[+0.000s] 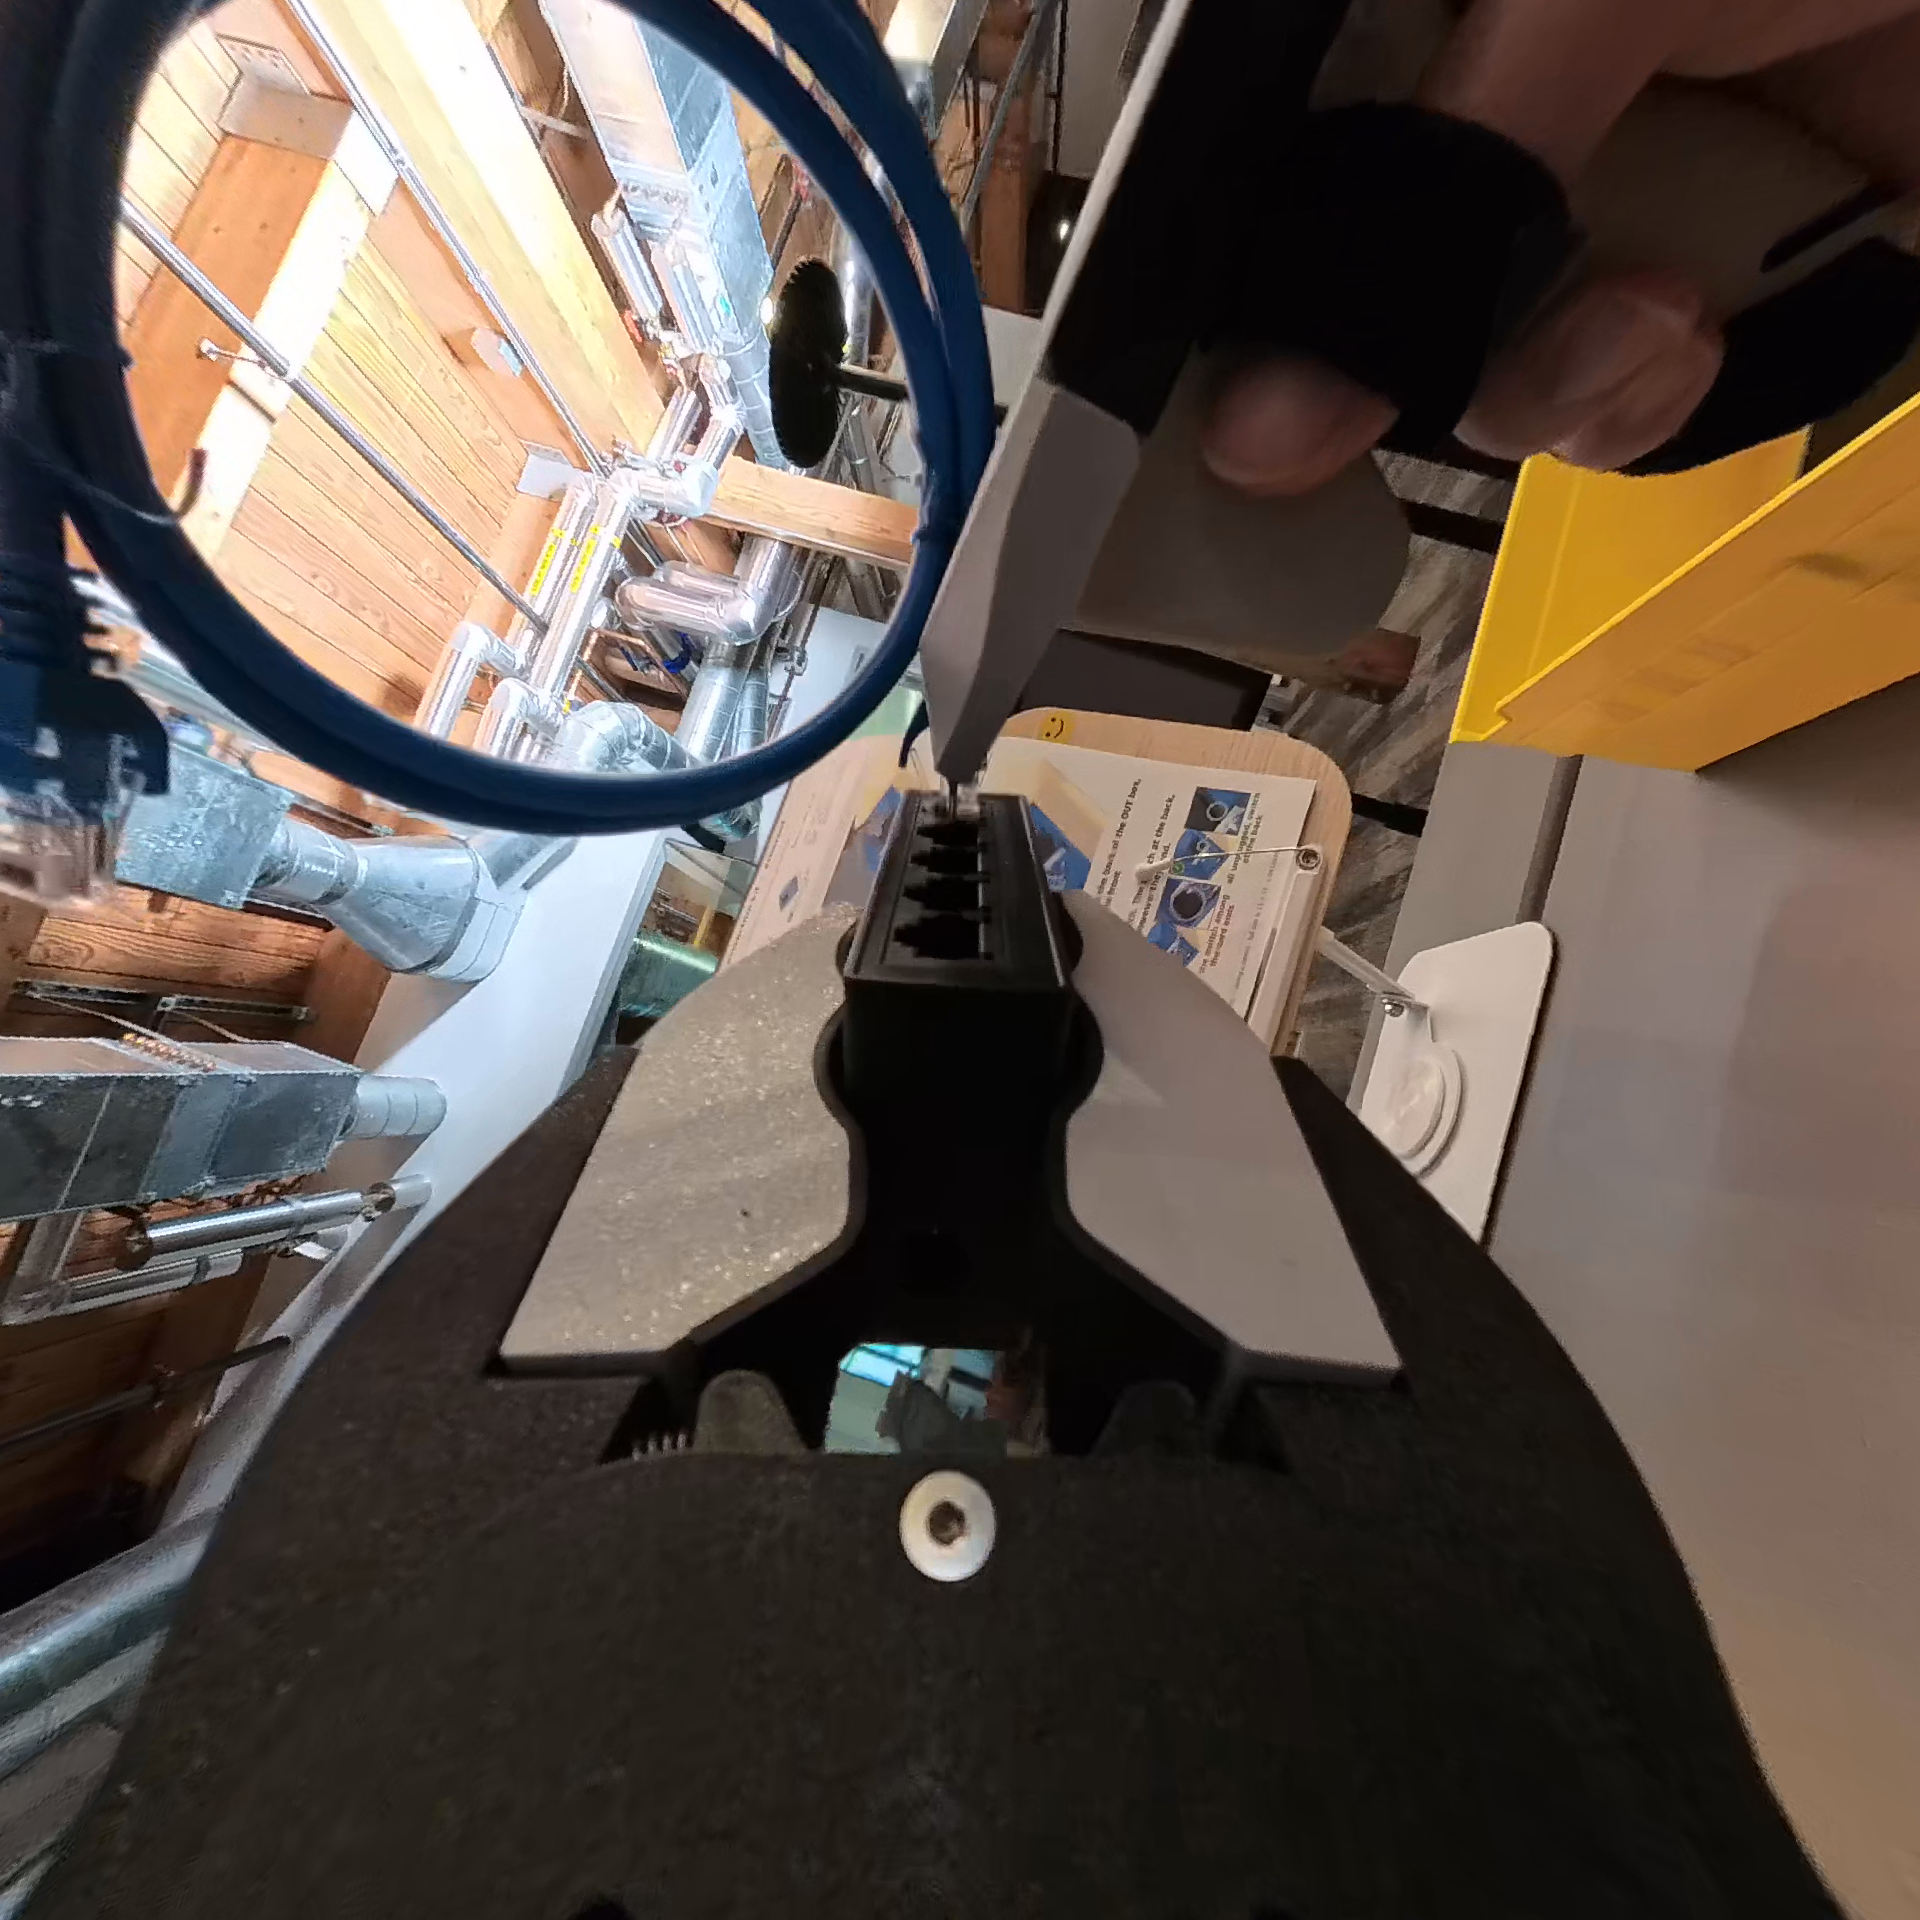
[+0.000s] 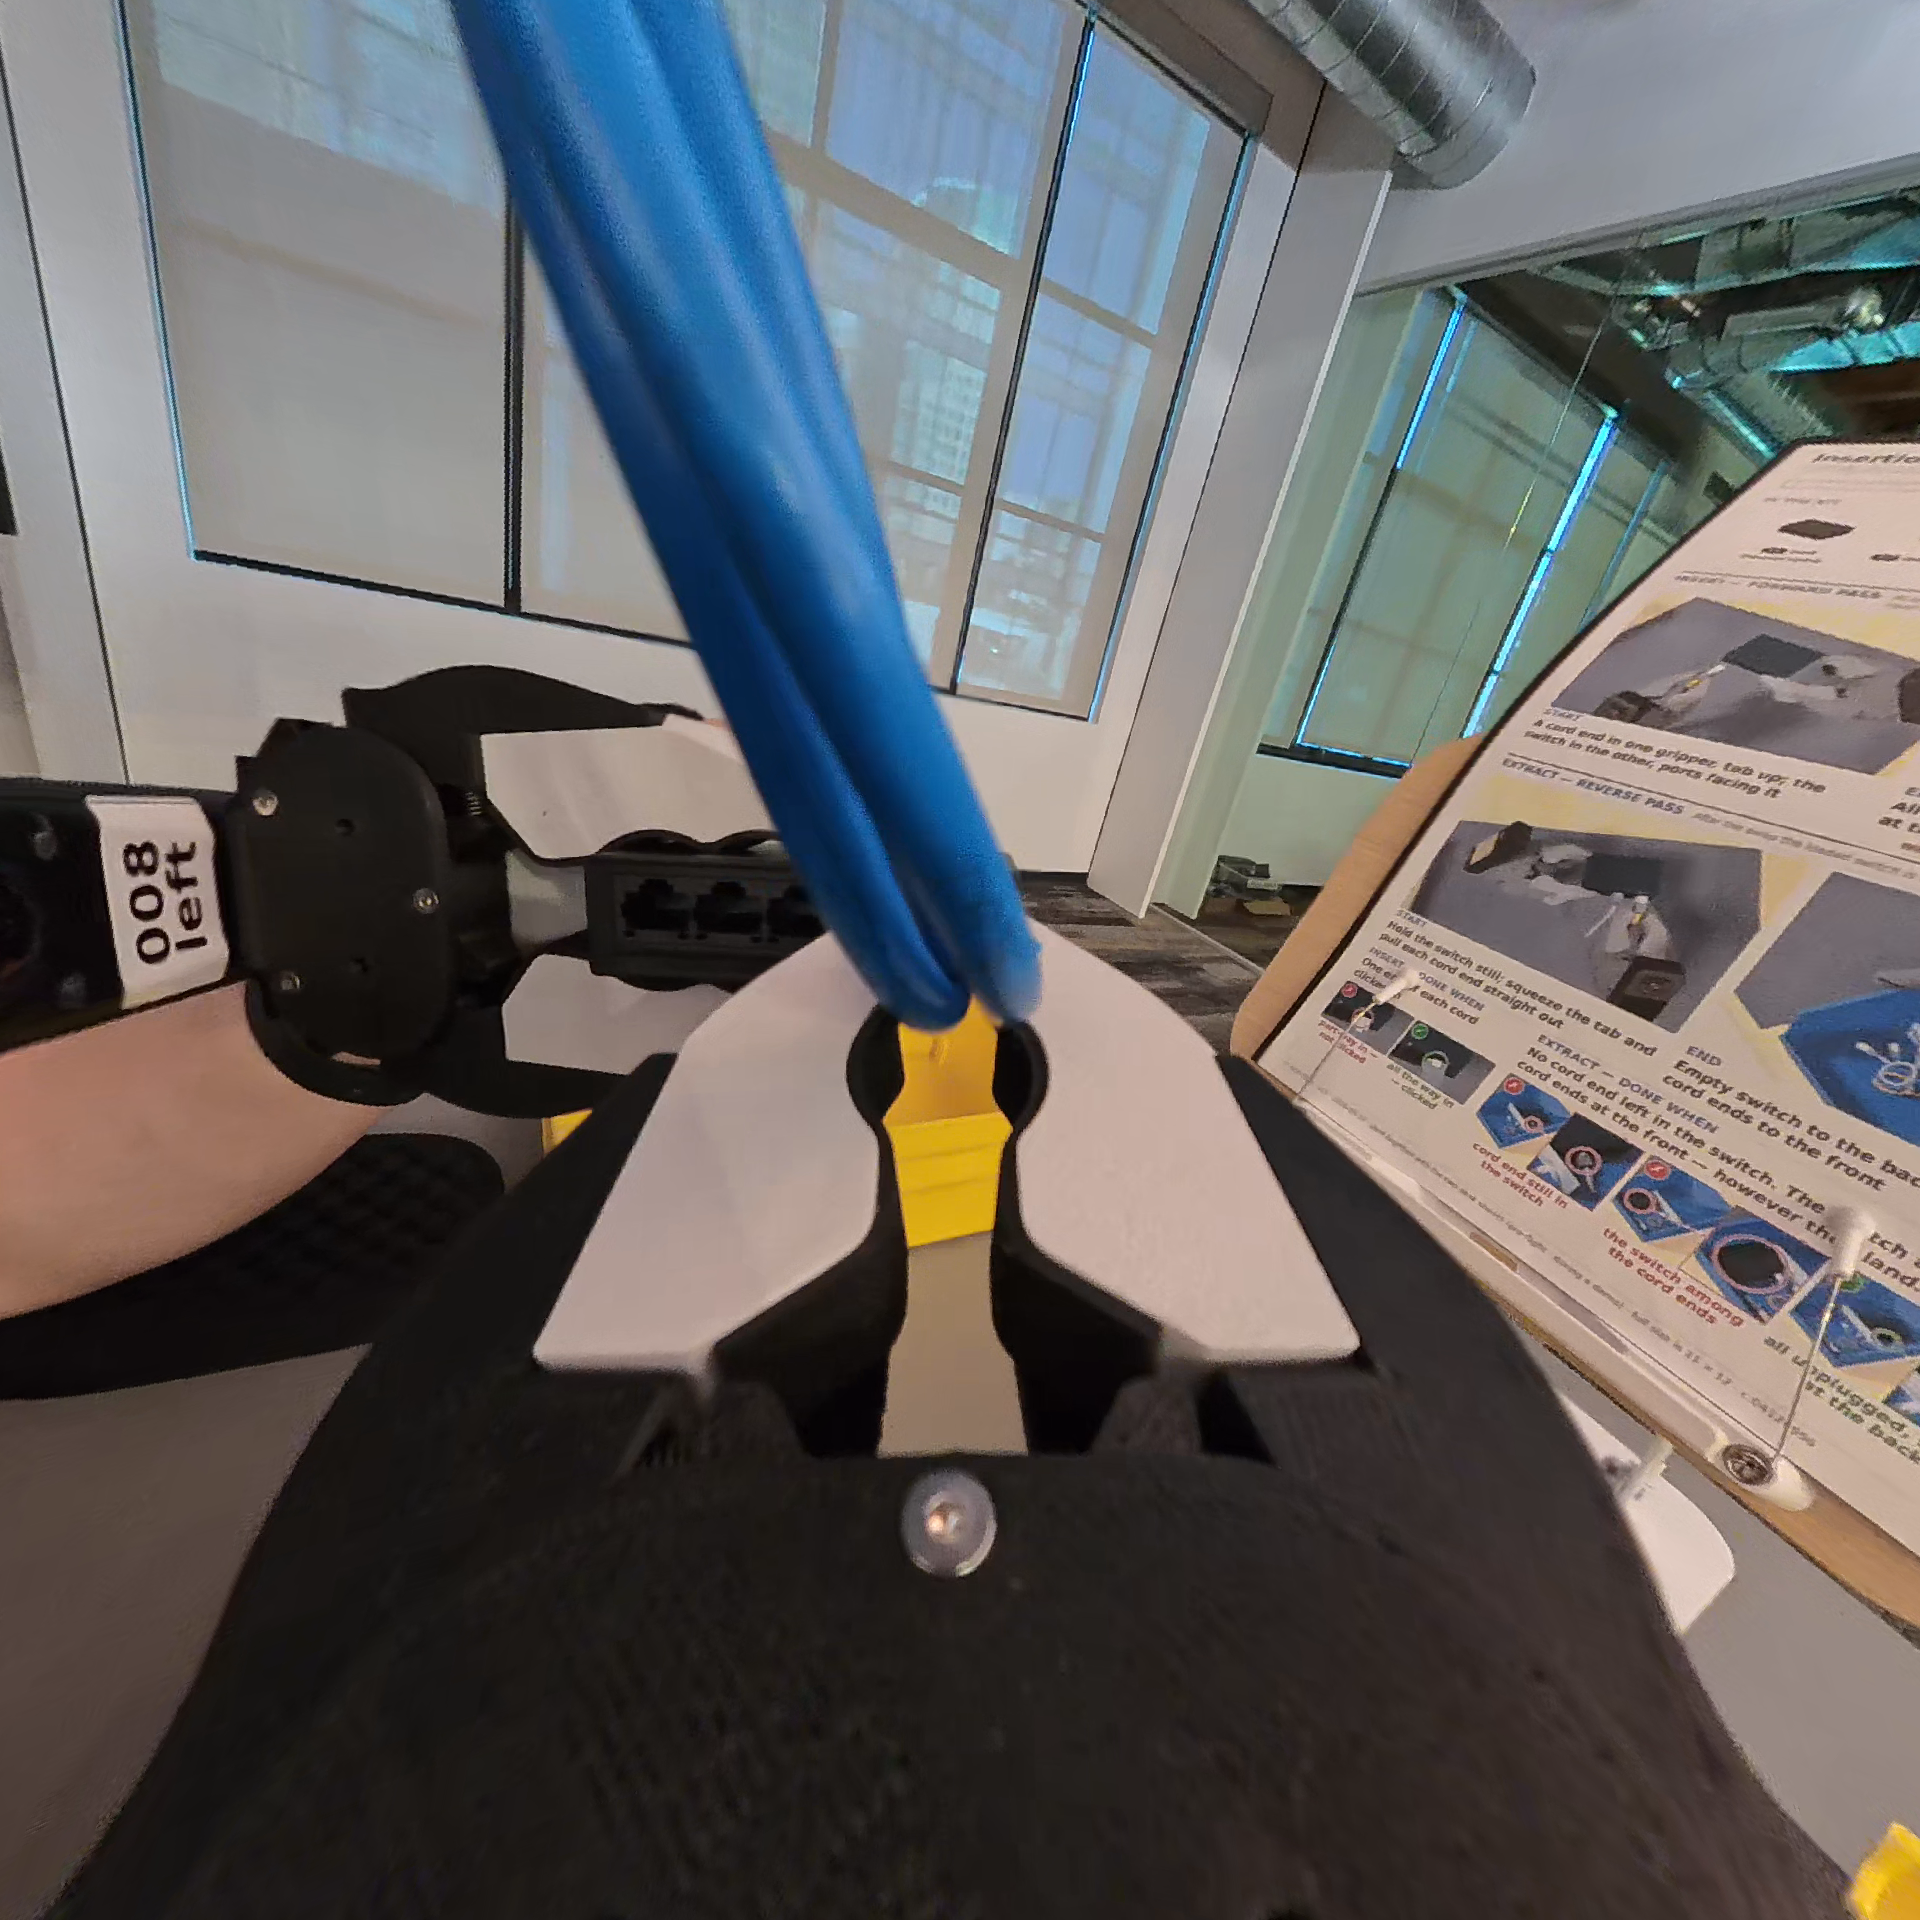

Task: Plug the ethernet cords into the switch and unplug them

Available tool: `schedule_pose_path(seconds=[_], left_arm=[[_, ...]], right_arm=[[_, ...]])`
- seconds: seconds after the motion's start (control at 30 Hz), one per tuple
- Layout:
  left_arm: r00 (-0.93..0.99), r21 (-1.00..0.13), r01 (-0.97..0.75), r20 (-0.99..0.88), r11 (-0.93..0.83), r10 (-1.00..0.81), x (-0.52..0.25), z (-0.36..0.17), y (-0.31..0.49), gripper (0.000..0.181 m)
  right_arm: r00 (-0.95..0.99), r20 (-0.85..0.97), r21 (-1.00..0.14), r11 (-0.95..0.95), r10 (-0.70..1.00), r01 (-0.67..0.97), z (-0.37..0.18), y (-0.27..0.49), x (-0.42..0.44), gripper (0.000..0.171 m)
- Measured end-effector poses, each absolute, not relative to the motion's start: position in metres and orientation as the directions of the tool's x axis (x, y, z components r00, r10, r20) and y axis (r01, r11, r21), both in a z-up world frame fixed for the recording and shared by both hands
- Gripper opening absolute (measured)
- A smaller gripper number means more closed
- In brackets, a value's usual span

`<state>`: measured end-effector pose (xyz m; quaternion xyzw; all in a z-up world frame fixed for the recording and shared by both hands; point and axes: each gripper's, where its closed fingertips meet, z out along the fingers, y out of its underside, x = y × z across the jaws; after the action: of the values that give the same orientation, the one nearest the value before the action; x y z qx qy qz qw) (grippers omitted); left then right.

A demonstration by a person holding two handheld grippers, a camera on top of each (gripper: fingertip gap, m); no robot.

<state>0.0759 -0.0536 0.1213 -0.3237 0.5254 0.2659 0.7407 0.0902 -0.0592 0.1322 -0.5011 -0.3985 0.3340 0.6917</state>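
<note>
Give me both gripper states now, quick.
Left gripper: shut on the black switch.
Right gripper: shut on the blue ethernet cord at its plug end.

Matt black plastic switch (image 1: pixel 956 935) with a smooth, faintly shiny face, clamped by the left gripper (image 1: pixel 961 997), whose pale grey fingers (image 1: pixel 717 1122) look grainy and speckled on a rough, matt black printed body. Blue cords (image 2: pixel 758 520) in smooth, rubbery plastic with a slight sheen, pinched by the right gripper (image 2: pixel 951 1023) with smooth matt white fingers (image 2: pixel 769 1143). Glossy yellow plastic bin (image 1: pixel 1662 603). Smooth matt grey desk (image 1: pixel 1714 1143). Printed paper sheet (image 2: pixel 1662 935) on a pale wood board (image 1: pixel 1320 821)
</note>
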Motion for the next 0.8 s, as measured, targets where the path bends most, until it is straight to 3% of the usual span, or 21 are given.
schedule_pose_path(seconds=[0.8], left_arm=[[0.333,-0.314,-0.605,-0.934,0.731,-0.126,0.085,0.122,-0.079,0.03]], right_arm=[[0.391,0.099,-0.984,0.149,0.915,-0.099,0.131,-0.068,0.084,0.013]])
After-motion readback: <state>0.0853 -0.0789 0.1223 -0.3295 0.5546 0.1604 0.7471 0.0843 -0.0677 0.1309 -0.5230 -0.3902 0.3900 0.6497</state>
